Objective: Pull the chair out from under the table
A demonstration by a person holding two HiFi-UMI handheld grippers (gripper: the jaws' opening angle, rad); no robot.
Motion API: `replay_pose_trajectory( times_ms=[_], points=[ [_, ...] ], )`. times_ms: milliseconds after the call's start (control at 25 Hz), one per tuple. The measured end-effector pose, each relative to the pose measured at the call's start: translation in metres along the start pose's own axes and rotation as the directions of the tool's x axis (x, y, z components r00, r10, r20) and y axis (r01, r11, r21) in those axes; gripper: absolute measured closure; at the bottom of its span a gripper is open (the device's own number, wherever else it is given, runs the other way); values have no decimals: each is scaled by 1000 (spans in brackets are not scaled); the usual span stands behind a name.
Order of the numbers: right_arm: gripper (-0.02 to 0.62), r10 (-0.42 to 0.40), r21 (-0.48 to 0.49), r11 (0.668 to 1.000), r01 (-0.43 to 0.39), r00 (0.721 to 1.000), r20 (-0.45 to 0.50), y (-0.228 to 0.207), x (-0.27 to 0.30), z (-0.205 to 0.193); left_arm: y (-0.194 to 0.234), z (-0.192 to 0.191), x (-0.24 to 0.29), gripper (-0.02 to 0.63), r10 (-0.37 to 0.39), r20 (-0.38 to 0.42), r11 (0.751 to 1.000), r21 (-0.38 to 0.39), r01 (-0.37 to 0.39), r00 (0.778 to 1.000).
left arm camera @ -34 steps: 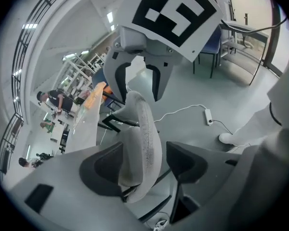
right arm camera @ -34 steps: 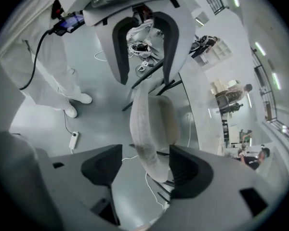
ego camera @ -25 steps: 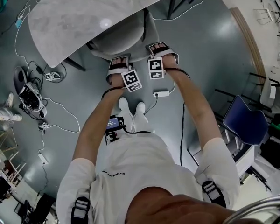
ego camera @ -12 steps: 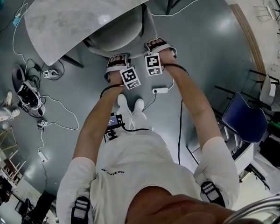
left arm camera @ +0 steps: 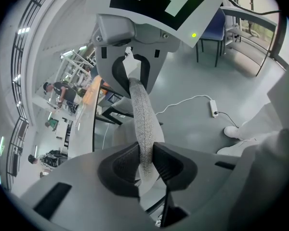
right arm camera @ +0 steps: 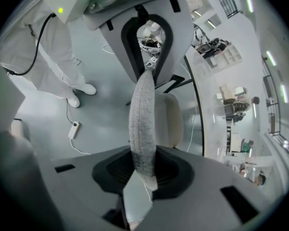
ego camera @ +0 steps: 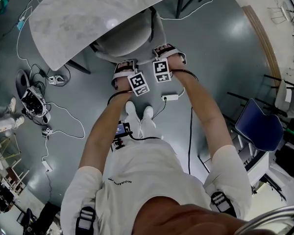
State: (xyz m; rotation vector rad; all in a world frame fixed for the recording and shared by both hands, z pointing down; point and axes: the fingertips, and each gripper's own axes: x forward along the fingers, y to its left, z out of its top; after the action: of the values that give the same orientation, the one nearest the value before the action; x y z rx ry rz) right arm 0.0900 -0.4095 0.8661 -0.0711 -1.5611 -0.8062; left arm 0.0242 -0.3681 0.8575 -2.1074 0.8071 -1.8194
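- The grey upholstered chair (ego camera: 130,40) is standing pushed in under the pale marble-patterned table (ego camera: 83,18); the tabletop is covering most of its seat, and only its rear part is showing at the table's near edge
- The person is standing just behind the chair with both arms stretched forward and down, white shoes (ego camera: 139,114) resting on the grey floor (ego camera: 220,58)
- The left gripper (ego camera: 123,67) is holding the top edge of the backrest (left arm camera: 142,114) toward its left side; its jaws have just been closing, and in the left gripper view the dark pads (left arm camera: 167,163) are pressing on both faces of the thin fabric-covered edge
- The right gripper (ego camera: 167,53) is gripping the same top edge further to the right; its jaws have just been closing too, and in the right gripper view the padded edge is sitting squeezed between them
- Both grippers are pointing steeply down onto the backrest, lying side by side, near each other but apart, with their marker cubes facing up toward the head camera
- A white power strip (ego camera: 169,98) is lying on the floor just to the right of the shoes
- A blue chair (ego camera: 258,126) is standing well apart at the right of the head view
- A cluster of equipment and cables (ego camera: 32,102) is lying on the floor at the left, near the table's corner
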Motion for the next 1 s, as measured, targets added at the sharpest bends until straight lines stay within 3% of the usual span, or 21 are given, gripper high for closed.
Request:
replay_pose_trajectory(
  times_ms=[520, 1000],
  points=[
    [499, 12, -59, 998, -12, 1000, 4, 40, -20, 2, -35, 14, -24, 535, -39, -12, 999, -12, 38, 999],
    [500, 26, -55, 998, -25, 1000, 11, 91, -50, 16, -87, 24, -57, 537, -75, -11, 997, -37, 75, 997]
  ],
)
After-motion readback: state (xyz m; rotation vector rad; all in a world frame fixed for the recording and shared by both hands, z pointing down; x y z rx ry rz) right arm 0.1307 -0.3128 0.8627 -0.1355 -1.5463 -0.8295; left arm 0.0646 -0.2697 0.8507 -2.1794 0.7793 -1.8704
